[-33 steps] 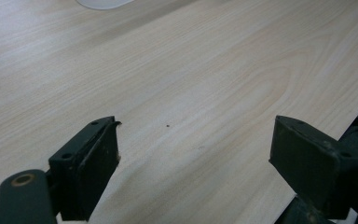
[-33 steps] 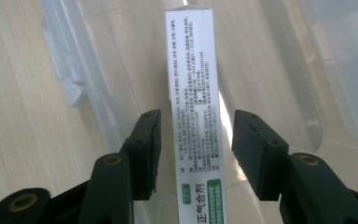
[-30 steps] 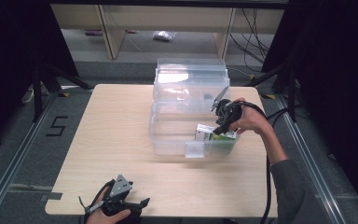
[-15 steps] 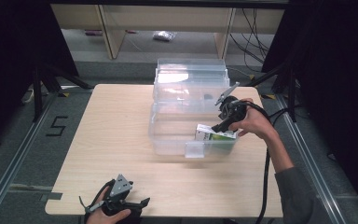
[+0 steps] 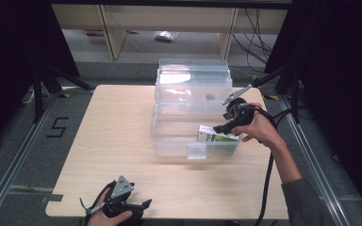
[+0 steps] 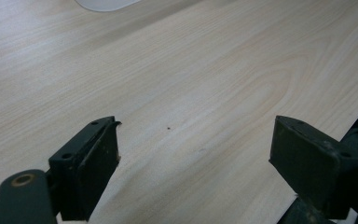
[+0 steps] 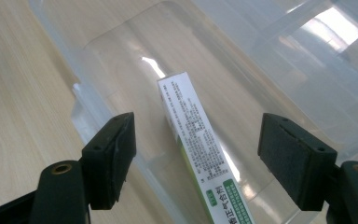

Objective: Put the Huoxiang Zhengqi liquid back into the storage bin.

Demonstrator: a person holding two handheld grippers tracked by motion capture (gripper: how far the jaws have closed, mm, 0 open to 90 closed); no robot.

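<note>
A white and green carton [image 5: 218, 136] [image 7: 196, 140] lies inside the open lower drawer of a clear plastic drawer unit [image 5: 193, 89], near the drawer's right end. My right gripper [image 5: 219, 126] [image 7: 196, 161] hovers just above the carton, its jaws having just been opening; the pads stand apart on either side of the carton without touching it. My left gripper [image 5: 139, 207] [image 6: 196, 158] rests low at the table's front left edge, open, with bare wood between its jaws.
The pale wooden table [image 5: 118, 136] has free surface left of and in front of the drawer unit. The pulled-out drawer front with its handle [image 5: 197, 150] juts toward me. Shelving and cables stand behind the table, and dark floor surrounds it.
The right gripper has drawn back slightly to the right and up from the carton, and its jaws have widened. The carton stays in the drawer. The left gripper has not moved.
</note>
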